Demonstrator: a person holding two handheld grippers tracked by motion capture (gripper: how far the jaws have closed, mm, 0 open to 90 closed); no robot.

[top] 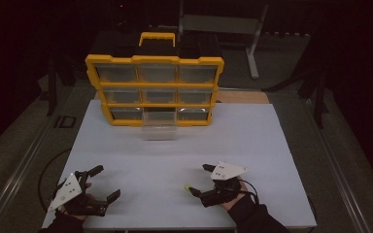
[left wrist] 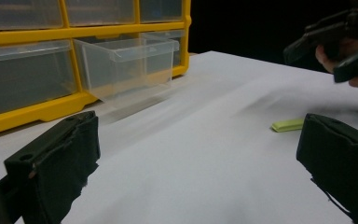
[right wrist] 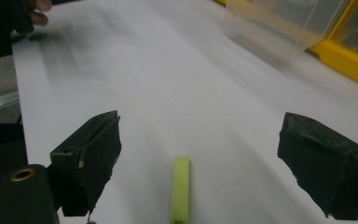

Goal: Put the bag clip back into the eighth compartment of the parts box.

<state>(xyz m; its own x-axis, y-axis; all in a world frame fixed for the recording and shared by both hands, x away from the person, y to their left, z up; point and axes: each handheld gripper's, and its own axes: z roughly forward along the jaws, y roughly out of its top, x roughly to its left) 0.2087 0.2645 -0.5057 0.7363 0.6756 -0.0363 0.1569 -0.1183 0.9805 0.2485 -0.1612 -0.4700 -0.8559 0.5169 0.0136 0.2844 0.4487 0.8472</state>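
A small yellow-green strip (top: pixel 188 187) lies flat on the white table (top: pixel 252 141), near the front. My right gripper (top: pixel 199 179) is open just behind it. In the right gripper view the strip (right wrist: pixel 181 186) lies between the spread jaws of the right gripper (right wrist: pixel 214 158), touching neither pad. My left gripper (top: pixel 106 183) is open at the front left, holding nothing. In the left gripper view, the left gripper (left wrist: pixel 200 154) faces the strip (left wrist: pixel 289 125), with the right gripper (left wrist: pixel 340 42) above it. A yellow organizer (top: pixel 154 59) with clear drawers stands at the back; its bottom-middle drawer (top: pixel 160 130) is pulled out.
The pulled-out clear drawer (left wrist: pixel 126 65) juts over the table in front of the organizer (left wrist: pixel 37 112). Its corner (right wrist: pixel 279 23) is ahead and to the right in the right gripper view. A metal stand (top: pixel 252 43) is on the floor behind the table. Table edges are close to both hands.
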